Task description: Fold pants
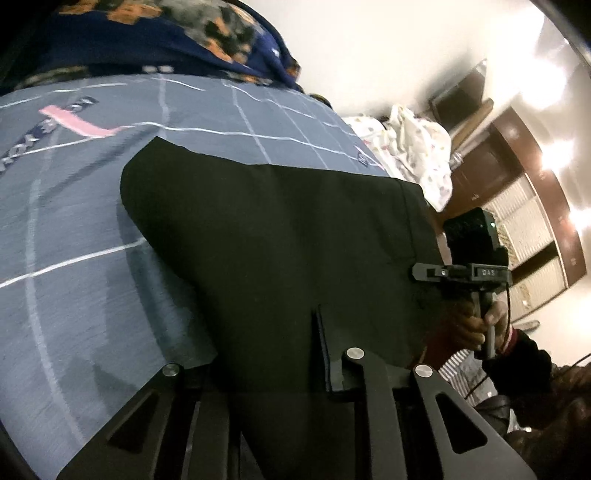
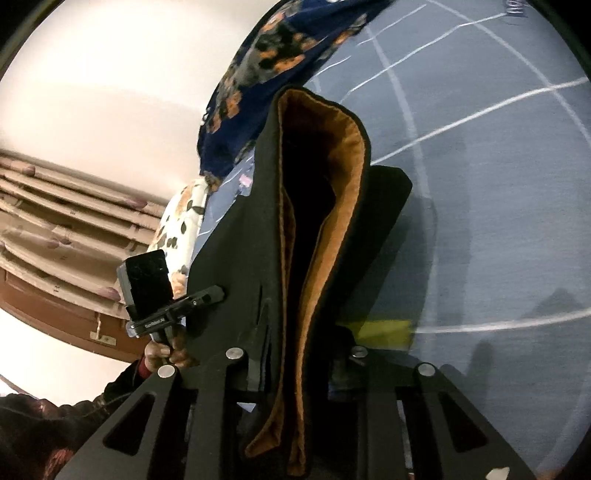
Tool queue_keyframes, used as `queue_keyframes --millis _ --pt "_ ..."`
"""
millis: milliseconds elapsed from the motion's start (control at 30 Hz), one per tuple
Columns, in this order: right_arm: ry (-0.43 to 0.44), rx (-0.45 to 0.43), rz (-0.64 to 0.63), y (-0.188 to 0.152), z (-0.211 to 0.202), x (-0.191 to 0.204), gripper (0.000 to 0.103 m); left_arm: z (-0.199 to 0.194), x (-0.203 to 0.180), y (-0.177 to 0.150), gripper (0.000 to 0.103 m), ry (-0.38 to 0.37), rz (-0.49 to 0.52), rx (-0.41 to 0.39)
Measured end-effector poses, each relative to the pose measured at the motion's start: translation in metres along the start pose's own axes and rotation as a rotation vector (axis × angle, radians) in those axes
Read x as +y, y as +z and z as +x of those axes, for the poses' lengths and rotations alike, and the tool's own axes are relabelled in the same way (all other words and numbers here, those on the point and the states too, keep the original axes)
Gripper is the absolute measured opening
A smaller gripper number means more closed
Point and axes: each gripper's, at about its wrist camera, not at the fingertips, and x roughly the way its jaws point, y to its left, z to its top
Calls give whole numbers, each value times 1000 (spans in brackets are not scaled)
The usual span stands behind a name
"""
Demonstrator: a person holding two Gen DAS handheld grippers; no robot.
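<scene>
I am lifting the black pants (image 1: 280, 240) off the grey checked bed sheet (image 1: 74, 229), left tool (image 1: 258, 376) and right tool (image 2: 295, 369) each clamping an edge, and next carrying that edge toward twelve o'clock to fold them.

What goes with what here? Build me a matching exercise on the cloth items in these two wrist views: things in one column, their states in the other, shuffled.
Things:
1. black pants with orange-brown lining
2. grey bedsheet with white grid lines
3. navy blanket with orange flowers
4. white cloth with small print

States:
A. bunched up at the far edge
B. raised at one end, lining showing
C. heaped near the dark brown cabinet
D. spread flat under the rest

Pairs: 1-B, 2-D, 3-A, 4-C
</scene>
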Motion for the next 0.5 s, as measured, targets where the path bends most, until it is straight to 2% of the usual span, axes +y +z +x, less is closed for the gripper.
queue_keyframes --millis 167,500 --pt "26 19 -28 5 26 20 21 -25 10 -7 18 53 -18 -45" --pt "32 74 -106 12 72 62 21 -72 26 -24 18 210 6 -115"
